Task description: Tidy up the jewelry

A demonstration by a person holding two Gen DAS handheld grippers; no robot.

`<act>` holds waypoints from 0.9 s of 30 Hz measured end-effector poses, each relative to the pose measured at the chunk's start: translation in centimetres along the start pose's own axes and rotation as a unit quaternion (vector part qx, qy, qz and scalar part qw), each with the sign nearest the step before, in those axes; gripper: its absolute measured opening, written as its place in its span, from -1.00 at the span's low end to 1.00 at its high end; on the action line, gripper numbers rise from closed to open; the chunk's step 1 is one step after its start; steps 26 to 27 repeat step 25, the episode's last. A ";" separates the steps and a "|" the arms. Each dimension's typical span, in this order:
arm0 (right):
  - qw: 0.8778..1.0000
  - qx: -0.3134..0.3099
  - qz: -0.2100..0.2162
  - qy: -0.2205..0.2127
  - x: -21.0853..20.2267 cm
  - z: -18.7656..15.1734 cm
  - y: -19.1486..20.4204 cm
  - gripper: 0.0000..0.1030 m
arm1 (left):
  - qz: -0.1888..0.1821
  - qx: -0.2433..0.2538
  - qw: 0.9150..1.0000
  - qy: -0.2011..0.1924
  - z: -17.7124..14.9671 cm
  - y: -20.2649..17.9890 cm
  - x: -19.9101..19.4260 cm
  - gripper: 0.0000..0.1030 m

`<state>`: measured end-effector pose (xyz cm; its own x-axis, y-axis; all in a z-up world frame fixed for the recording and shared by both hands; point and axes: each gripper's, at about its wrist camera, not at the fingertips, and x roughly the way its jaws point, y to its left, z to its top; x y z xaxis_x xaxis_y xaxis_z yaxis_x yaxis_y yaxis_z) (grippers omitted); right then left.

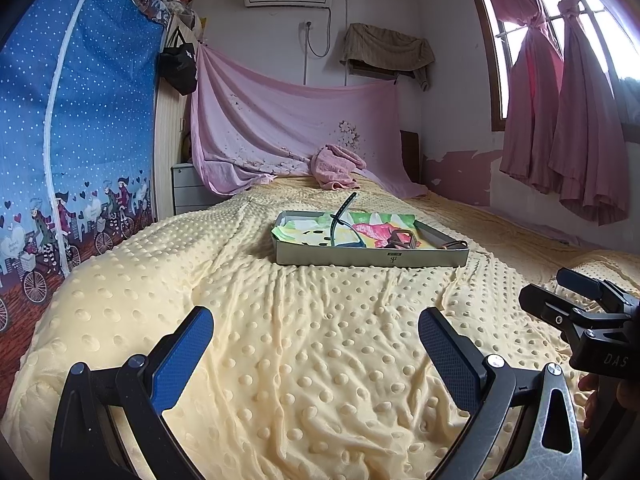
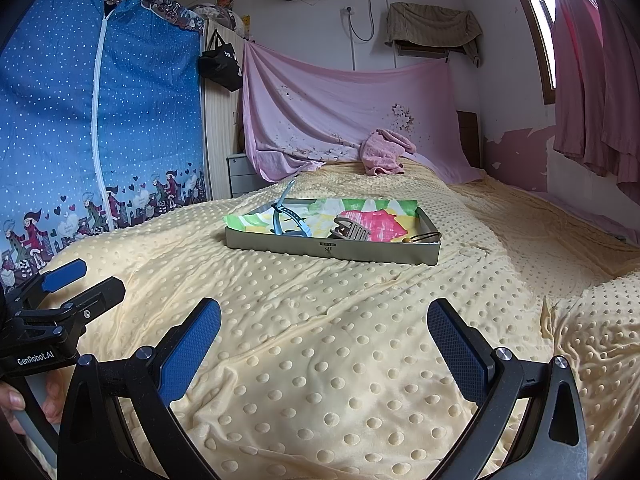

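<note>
Both the left claw (image 1: 316,344) and the right claw (image 2: 324,336) are held wide and empty above the yellow dotted bed cover (image 2: 320,320). Farther off, hair accessories are kept in a shallow grey tray (image 2: 332,250): a blue band (image 2: 294,220) and a brown claw clip (image 2: 352,232). "GenRobot.AI" is read on the left gripper's body.

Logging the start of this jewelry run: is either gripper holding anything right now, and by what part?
Nothing is held. The left gripper and right gripper are both open over the yellow blanket, short of the tray.
</note>
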<state>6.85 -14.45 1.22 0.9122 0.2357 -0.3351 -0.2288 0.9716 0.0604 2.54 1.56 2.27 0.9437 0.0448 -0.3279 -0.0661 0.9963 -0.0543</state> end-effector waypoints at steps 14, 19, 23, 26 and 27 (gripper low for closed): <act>1.000 0.000 0.000 0.001 0.0 0.0 0.0 0.97 | 0.000 0.001 1.000 -0.001 0.1 0.3 0.1 1.00; 1.000 0.000 0.000 0.001 0.0 0.0 0.0 0.97 | 0.006 -0.001 1.000 -0.001 -0.1 0.1 -0.1 1.00; 1.000 0.000 0.000 0.001 0.0 0.0 0.0 0.97 | 0.008 -0.001 1.000 -0.002 -0.2 0.1 0.0 1.00; 1.000 0.000 0.000 0.001 0.0 0.0 0.0 0.97 | 0.008 -0.001 1.000 -0.002 -0.2 0.2 0.0 1.00; 1.000 0.000 0.000 0.001 0.0 0.0 0.0 0.97 | 0.008 -0.001 1.000 -0.002 -0.2 0.2 0.0 1.00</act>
